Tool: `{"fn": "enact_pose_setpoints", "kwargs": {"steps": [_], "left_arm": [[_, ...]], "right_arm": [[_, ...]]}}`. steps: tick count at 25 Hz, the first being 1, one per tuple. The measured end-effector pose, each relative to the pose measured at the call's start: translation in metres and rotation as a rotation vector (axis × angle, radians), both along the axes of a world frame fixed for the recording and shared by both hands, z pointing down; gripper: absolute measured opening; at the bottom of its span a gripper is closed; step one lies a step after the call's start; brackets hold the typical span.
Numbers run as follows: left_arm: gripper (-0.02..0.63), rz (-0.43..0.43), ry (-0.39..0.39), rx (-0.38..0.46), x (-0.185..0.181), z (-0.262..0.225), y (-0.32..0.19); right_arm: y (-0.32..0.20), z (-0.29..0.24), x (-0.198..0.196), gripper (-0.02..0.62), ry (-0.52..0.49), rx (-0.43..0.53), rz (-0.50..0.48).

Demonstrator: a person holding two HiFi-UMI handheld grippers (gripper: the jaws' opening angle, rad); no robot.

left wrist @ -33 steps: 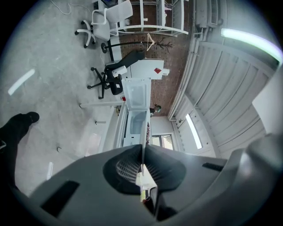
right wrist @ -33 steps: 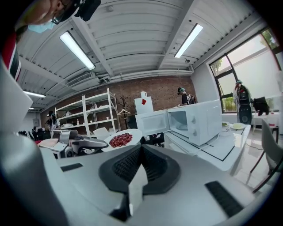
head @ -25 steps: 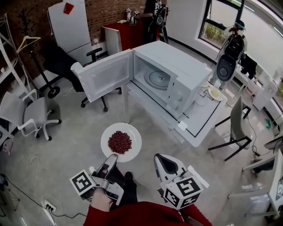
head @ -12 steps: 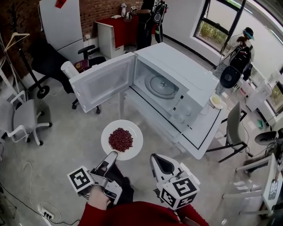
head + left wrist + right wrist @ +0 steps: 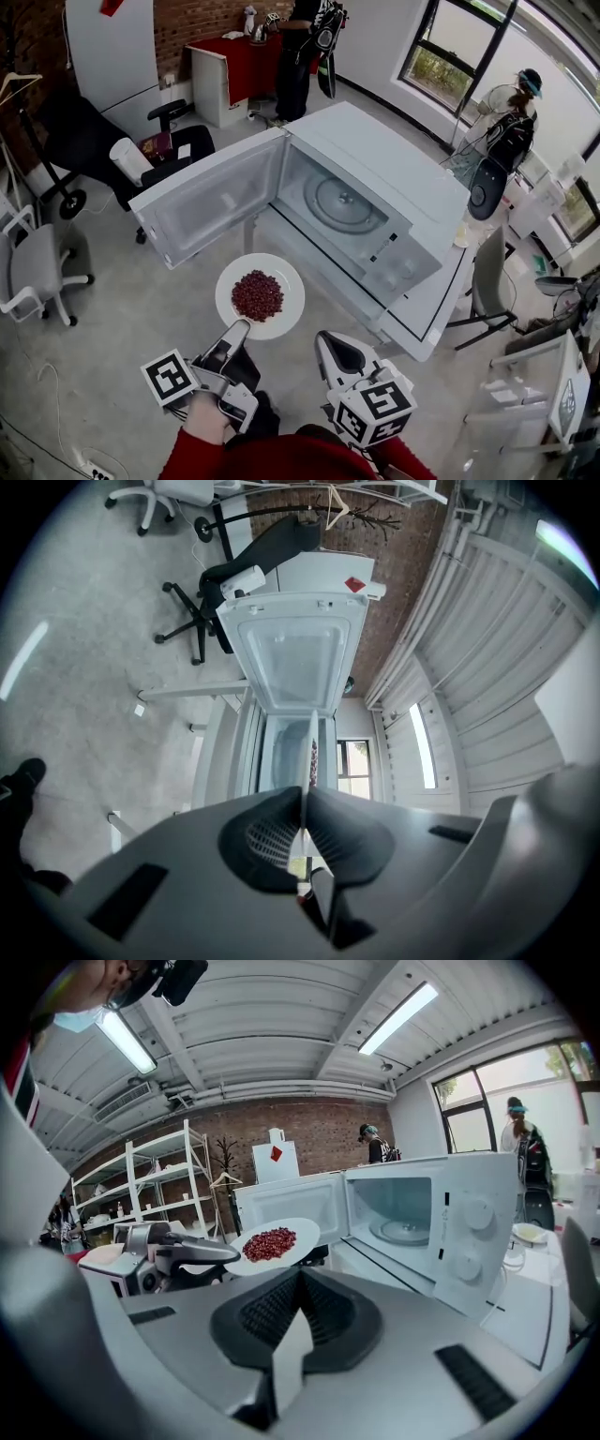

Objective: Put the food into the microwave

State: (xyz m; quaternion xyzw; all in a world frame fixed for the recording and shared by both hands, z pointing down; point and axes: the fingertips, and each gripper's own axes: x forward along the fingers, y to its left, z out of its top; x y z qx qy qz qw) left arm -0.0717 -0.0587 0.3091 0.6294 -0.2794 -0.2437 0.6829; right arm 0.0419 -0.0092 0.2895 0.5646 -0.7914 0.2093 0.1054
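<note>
A white plate (image 5: 279, 322) with a heap of red beans (image 5: 257, 294) hangs level over the floor, just before the microwave (image 5: 394, 173). My left gripper (image 5: 239, 330) is shut on the plate's near rim. In the left gripper view the plate (image 5: 310, 752) shows edge-on between the pads, pointing at the open cavity. The microwave door (image 5: 211, 197) is swung wide to the left, and the glass turntable (image 5: 342, 202) is bare. To the right of the plate, my right gripper (image 5: 328, 345) is shut on nothing. The right gripper view shows the plate (image 5: 295, 1227) held by the left gripper (image 5: 211, 1252) beside the microwave (image 5: 441, 1213).
The microwave stands on a white table (image 5: 441, 305). A black office chair (image 5: 103, 141) and a grey chair (image 5: 37, 267) stand left of the open door. One person stands by the red cabinet (image 5: 234, 56) at the back, another by the windows at right.
Both grippers and the plate have come closer to the microwave, which now looms larger in the head view. The left gripper's hold on the plate is unchanged.
</note>
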Motion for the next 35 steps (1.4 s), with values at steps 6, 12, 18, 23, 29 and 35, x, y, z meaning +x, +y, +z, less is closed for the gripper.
{"fn": "enact_pose_setpoints", "kwargs": {"steps": [6, 12, 18, 23, 29, 35], "left_arm": [[0.023, 0.045, 0.001, 0.007, 0.019, 0.006, -0.03], [0.023, 0.062, 0.026, 0.008, 0.043, 0.014, -0.055], [0.023, 0.092, 0.029, 0.031, 0.066, 0.018, -0.08], [0.023, 0.096, 0.042, 0.022, 0.089, 0.032, -0.108], [0.023, 0.138, 0.033, 0.053, 0.128, 0.049, -0.135], [0.022, 0.173, 0.009, 0.083, 0.154, 0.065, -0.168]], "right_arm": [[-0.022, 0.011, 0.013, 0.014, 0.037, -0.029, 0.028], [-0.048, 0.026, 0.029, 0.014, 0.101, -0.033, 0.041], [-0.085, 0.024, 0.044, 0.014, 0.148, 0.007, 0.058], [-0.117, 0.035, 0.065, 0.014, 0.197, 0.035, 0.12], [-0.135, 0.06, 0.092, 0.014, 0.261, 0.031, 0.155], [-0.166, 0.069, 0.103, 0.014, 0.292, 0.054, 0.189]]}}
